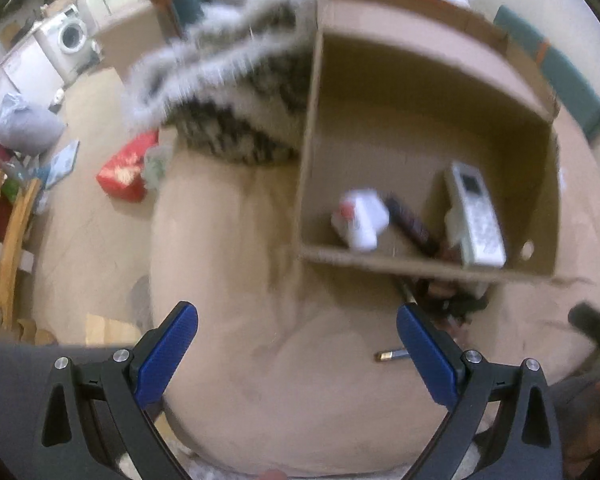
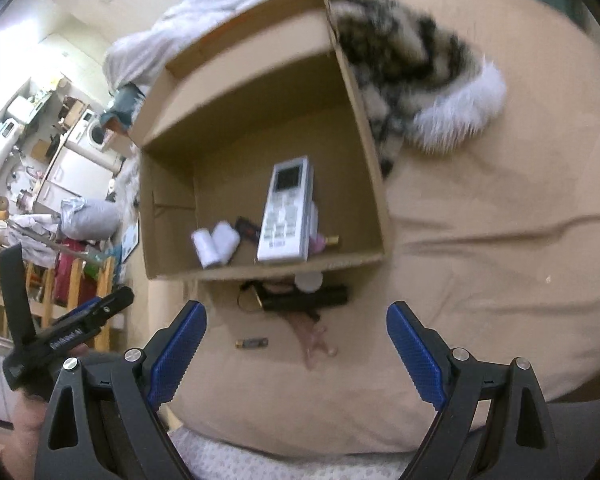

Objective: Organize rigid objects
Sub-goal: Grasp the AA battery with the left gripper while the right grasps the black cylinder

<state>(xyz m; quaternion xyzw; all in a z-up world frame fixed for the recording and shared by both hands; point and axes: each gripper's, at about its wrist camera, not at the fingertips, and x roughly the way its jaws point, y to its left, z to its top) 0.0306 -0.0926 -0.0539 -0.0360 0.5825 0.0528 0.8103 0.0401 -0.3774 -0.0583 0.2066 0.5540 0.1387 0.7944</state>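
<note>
Cardboard box [image 2: 364,128] on the bed [image 2: 480,240] already holds our remote [image 2: 286,210] and white spools [image 2: 216,244]. Outside its near wall lie a black cylinder [image 2: 308,298] and a small battery [image 2: 252,343], probably light, stiff, graspable across their middles. Both our left gripper [image 1: 298,352] and right gripper [image 2: 296,350] have jaws wide apart, empty.

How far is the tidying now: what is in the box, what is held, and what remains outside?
Done: the white remote, two white bottles and a dark item lie in the cardboard box. In hand: nothing; the left gripper and right gripper are open. Left: the black object, the small battery-like cylinder and a pinkish clear piece remain on the bed.
</note>
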